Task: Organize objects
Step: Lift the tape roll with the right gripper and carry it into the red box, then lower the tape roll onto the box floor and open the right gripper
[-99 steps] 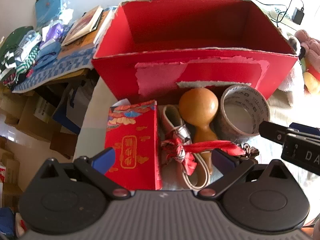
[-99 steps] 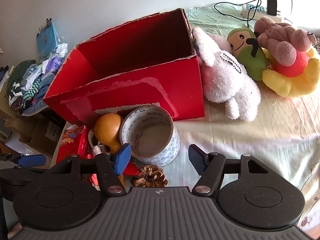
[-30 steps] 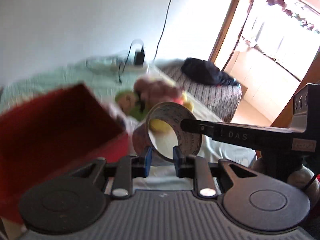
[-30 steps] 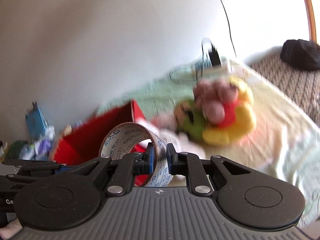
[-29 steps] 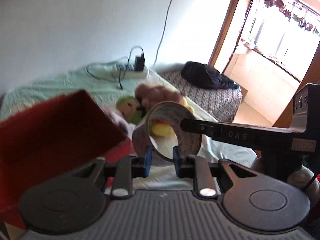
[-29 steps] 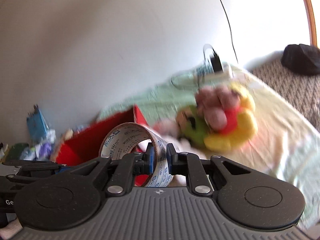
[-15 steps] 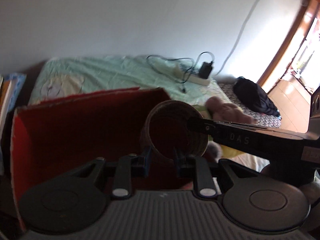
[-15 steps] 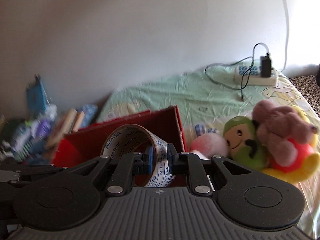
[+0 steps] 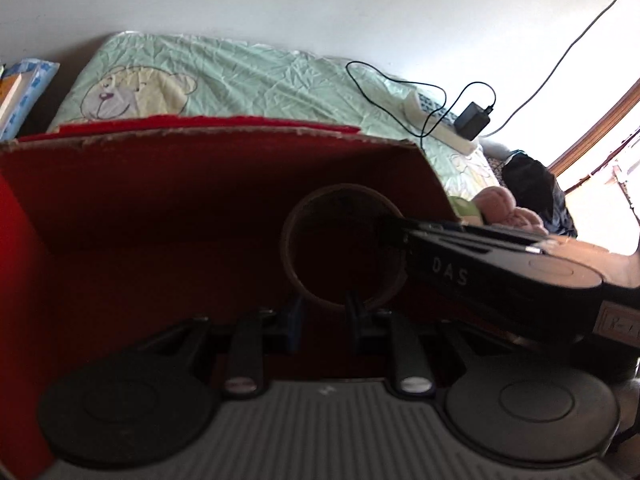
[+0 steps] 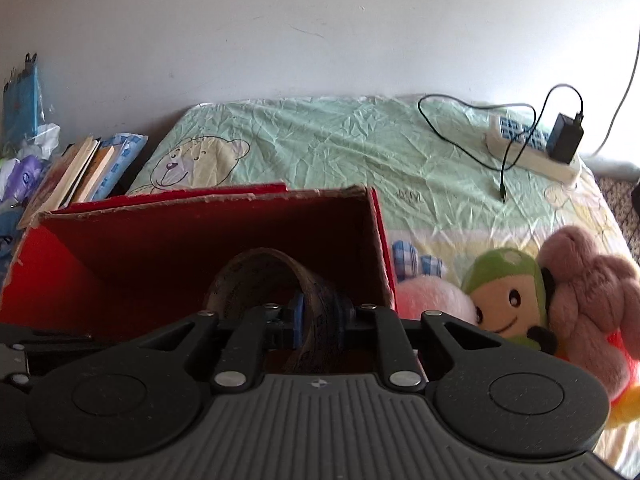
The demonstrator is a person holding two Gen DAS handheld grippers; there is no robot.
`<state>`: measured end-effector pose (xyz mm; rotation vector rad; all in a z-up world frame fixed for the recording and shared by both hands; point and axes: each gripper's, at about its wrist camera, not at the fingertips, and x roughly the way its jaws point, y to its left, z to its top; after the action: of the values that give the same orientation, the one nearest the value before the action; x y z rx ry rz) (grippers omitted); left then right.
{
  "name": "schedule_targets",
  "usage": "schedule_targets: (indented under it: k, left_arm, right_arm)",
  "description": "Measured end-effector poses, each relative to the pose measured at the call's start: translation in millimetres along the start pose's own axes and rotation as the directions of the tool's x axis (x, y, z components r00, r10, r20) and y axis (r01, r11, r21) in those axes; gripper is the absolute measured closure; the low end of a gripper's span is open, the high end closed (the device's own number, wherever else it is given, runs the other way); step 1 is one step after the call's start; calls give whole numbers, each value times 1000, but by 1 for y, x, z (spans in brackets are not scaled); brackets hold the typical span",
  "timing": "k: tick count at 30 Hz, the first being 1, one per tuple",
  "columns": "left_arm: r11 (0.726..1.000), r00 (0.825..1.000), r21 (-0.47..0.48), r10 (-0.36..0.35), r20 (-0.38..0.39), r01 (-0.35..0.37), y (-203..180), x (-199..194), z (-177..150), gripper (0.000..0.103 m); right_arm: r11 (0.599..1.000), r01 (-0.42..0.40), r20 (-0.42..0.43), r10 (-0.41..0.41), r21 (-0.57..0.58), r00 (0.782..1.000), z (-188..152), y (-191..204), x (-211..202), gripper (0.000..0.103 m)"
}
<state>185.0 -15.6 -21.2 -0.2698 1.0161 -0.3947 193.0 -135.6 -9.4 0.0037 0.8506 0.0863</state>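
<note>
A roll of packing tape [image 9: 298,276] hangs on edge inside the red cardboard box [image 9: 240,136], in its right half. My left gripper [image 9: 323,314] is shut on the roll's near lower wall. My right gripper [image 9: 394,232] reaches in from the right and pinches the roll's right wall. In the right wrist view the tape roll [image 10: 256,270] stands just ahead, with my right gripper [image 10: 320,316] shut on its wall, and the red box [image 10: 200,200] opens around it. The box floor under the roll is dark and hidden.
Plush toys [image 10: 508,296] lean against the box's right outer wall. A power strip [image 10: 532,148] with a charger and cable lies on the green bedsheet [image 10: 340,140] behind. Books [image 10: 76,172] are stacked to the left. A dark bag [image 9: 532,184] sits far right.
Both grippers, still clamped on the tape roll, have carried it from above the bed down into the red box; the box walls now surround it.
</note>
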Motion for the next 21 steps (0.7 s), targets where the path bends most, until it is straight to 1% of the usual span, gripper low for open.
schedule_targets:
  k: [1,2,3,6,7,9,10,11,12,13,15,16,17,18,21]
  left_arm:
    - [1000,1000,2,4,0,-4,1,0,0,81]
    - [1000,1000,8,11,6,-11,2,-3,-2,79]
    - [999,999,17,28,15,-28,3,-5,-3,78]
    - [991,992,55,117,48,-119,5,-11,-5,75]
    - [984,986,69,158,57,-162,6,-12,-4,73]
    - [965,968,89,239,81,-246,7,-15,-4,72]
    - [956,958,91,271,94,-279,9,-16,-4,68]
    - [945,946,87,307,104,-316,11,-16,-2,62]
    - [933,933,81,342,111,-351,13,-16,-1,61]
    - [925,925,73,363,111,-372,15,-15,0,60]
    - [931,930,48,357,85,-362,21,-13,2,55]
    - [929,928,41,365,70,-369,22,-11,2,51]
    - [925,925,35,375,55,-377,23,-8,1,52]
    - [925,925,25,377,43,-378,25,-6,1,52]
    - [927,927,-24,374,32,-374,33,-7,2,52]
  right_arm:
    - [1000,6,4,-6,-2,1000,1,1,1,87]
    - [1000,12,12,-12,-3,1000,1,1,2,86]
    - [1000,19,19,-19,-5,1000,1,1,3,86]
    - [1000,6,26,-6,11,1000,2,-2,2,85]
    - [1000,-8,29,7,26,1000,1,-4,1,84]
    - [997,-34,40,32,72,999,1,-10,-1,84]
    - [994,-53,46,49,100,998,1,-13,-3,81]
    - [989,-82,49,76,122,996,1,-16,-5,80]
    - [984,-116,49,111,134,993,0,-16,-6,80]
    - [979,-154,42,150,137,988,-1,-16,-6,80]
    - [965,-233,7,233,122,972,-2,-10,-5,79]
    - [956,-272,-18,276,111,961,-4,-5,-3,79]
    - [947,-305,-45,311,101,950,-5,0,-1,79]
    - [942,-325,-73,331,87,941,-6,7,2,79]
    - [946,-323,-132,323,20,937,-12,28,10,79]
